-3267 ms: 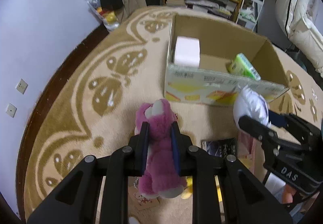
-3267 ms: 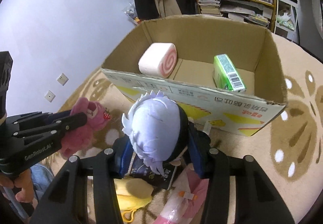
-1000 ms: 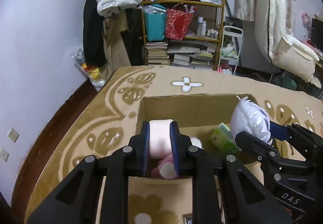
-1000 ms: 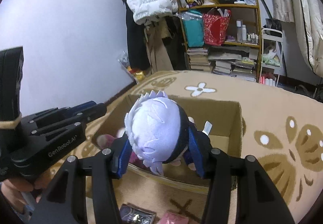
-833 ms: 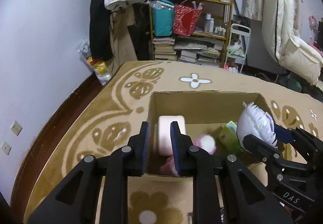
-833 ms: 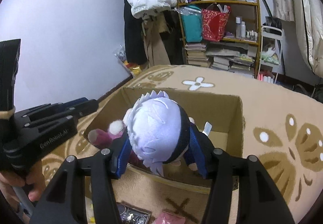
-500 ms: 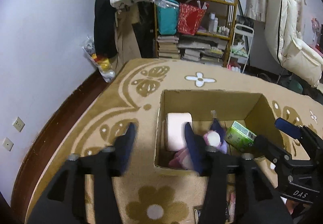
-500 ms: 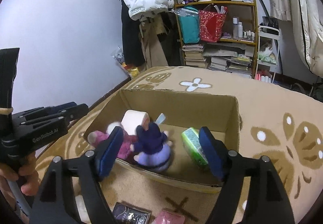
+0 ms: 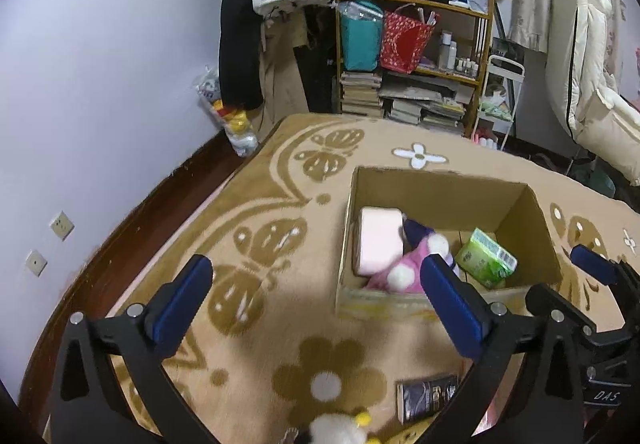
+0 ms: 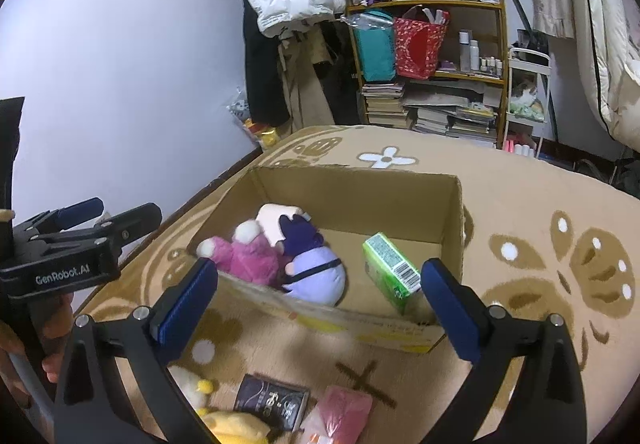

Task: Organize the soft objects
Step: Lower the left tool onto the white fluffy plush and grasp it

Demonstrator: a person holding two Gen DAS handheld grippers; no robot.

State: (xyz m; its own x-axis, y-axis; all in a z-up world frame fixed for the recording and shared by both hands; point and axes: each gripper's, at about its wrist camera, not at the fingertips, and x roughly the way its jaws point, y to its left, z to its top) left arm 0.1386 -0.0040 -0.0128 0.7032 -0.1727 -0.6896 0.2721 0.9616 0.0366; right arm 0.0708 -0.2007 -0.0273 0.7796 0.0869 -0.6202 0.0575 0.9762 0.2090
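Note:
An open cardboard box [image 9: 440,180] [image 10: 352,176] stands on the patterned rug. Inside lie a pink plush bear [image 9: 404,268] [image 10: 248,256], a doll in purple with pale hair [image 10: 316,272] [image 9: 416,230], a pink roll cushion [image 9: 378,240] [image 10: 274,220] and a green pack [image 9: 486,258] [image 10: 390,270]. My left gripper [image 9: 314,272] hovers before the box's left front corner, jaws opening, nothing between them. My right gripper [image 10: 320,276] hangs over the near wall, jaws opening wide and empty.
On the rug in front of the box lie a yellow plush [image 10: 232,428], a dark packet [image 10: 272,402] [image 9: 426,396] and a pink packet [image 10: 340,416]. A crowded shelf [image 9: 412,56] and hanging coats stand behind. The wall runs along the left.
Both grippers went from shut to wide open. The pink bear left the left one and the doll left the right one; both toys now lie in the box. Both grippers drew back.

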